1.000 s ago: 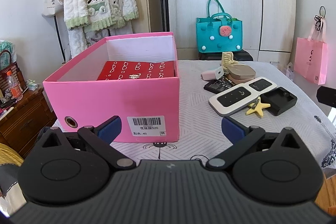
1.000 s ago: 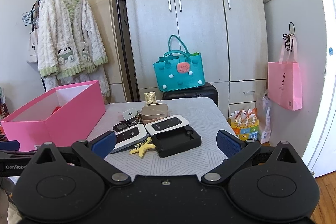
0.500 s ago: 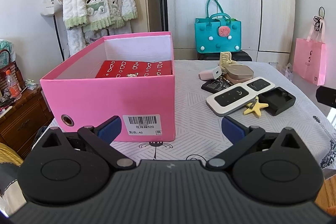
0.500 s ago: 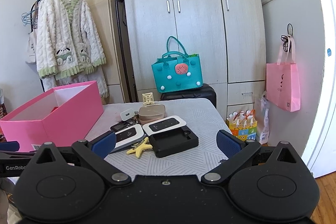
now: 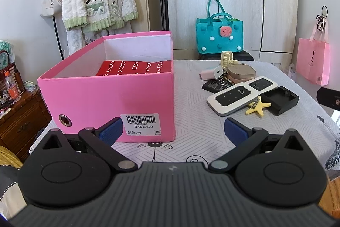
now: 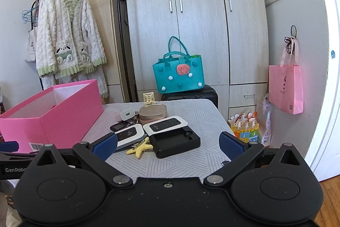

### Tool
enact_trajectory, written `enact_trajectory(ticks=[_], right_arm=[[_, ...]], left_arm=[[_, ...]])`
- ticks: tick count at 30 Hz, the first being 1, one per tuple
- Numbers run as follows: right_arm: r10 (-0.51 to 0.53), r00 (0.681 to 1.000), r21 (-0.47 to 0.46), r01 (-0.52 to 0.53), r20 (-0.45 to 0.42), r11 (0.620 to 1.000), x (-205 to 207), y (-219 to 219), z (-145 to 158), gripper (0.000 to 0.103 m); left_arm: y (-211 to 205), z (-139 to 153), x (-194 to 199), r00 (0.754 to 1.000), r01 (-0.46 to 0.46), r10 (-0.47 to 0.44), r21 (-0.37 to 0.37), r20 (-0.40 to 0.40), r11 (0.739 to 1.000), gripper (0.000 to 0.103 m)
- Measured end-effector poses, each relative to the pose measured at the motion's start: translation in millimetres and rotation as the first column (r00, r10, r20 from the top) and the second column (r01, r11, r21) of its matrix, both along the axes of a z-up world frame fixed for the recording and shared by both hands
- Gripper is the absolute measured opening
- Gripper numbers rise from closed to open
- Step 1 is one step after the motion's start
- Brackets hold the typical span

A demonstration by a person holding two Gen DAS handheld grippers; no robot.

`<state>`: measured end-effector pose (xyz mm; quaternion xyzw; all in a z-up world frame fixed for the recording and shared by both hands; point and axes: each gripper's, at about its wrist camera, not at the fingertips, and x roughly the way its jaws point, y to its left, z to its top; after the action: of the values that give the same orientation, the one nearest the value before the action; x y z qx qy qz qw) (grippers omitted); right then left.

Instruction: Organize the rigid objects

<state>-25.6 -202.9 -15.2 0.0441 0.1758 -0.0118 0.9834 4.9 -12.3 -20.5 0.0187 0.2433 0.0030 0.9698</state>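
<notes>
Pink box (image 5: pixel 110 97), on table (image 5: pixel 191 127): red packet (image 5: pixel 136 68) inside. Right of box: clustered devices, black tray (image 5: pixel 279 100), yellow star clip (image 5: pixel 258 107). Left gripper (image 5: pixel 173 131), right gripper (image 6: pixel 167 145): both spread, empty.

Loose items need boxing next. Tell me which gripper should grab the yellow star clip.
Right. The right gripper is open with the yellow star clip just ahead between its fingers. The left gripper, also open, faces the pink box, with the clip off to its right.
</notes>
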Motion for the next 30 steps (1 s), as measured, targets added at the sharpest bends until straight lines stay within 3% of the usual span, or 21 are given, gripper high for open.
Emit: enact_trajectory(ticks=[30], right_arm=[[0.017,1.0,-0.019,-0.017,0.005,1.0,1.6,5.4,-6.1,0.103]], left_arm=[[1.8,-4.9,-4.9,1.0,-0.006,0.006,-0.026,0.014,1.0,0.103]])
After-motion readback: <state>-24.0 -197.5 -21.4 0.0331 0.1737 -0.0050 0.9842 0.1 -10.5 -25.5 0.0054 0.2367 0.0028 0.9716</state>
